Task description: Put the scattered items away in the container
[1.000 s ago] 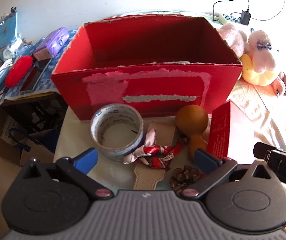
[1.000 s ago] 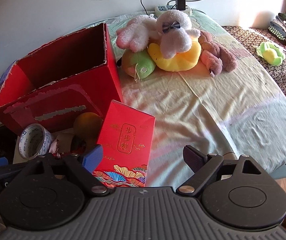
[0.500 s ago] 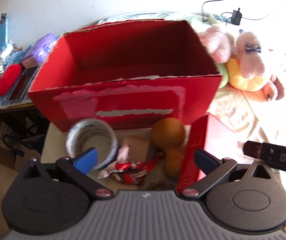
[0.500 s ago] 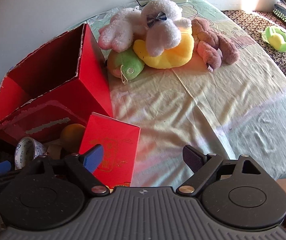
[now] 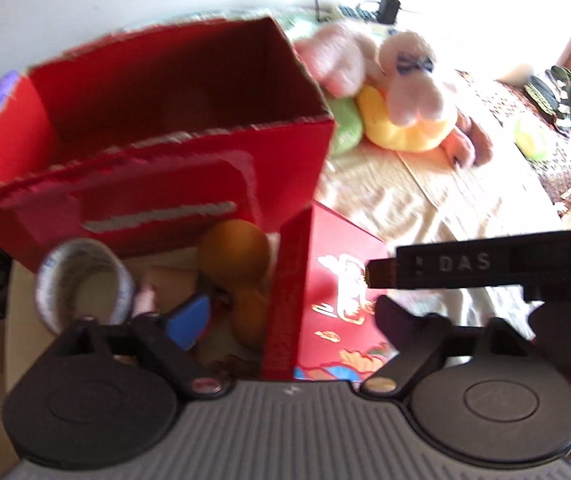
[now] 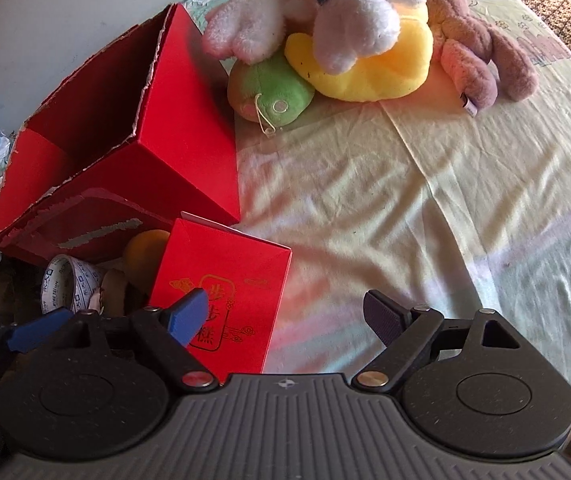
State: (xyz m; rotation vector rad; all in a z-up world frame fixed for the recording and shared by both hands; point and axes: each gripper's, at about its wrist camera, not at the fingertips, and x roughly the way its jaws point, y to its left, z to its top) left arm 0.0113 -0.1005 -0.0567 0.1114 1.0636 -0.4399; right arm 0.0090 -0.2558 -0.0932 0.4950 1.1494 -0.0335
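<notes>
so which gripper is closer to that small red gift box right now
The left gripper: its open fingers straddle the small red gift box's near corner. The right gripper sits farther right, only its blue finger over the box's front face.

A plain white painted wall [image 6: 65, 12] closes the far side of the scene. In front of it spreads a wrinkled pale yellow and green bedsheet [image 6: 385, 184], brightly sunlit, strongest toward the far right. A black charger plug with a thin cable [image 5: 387, 2] sits at the wall. On the far right lies a dark brown patterned cloth surface [image 5: 525, 136]. Cluttered shelving at far left is too blurred to make out.
</notes>
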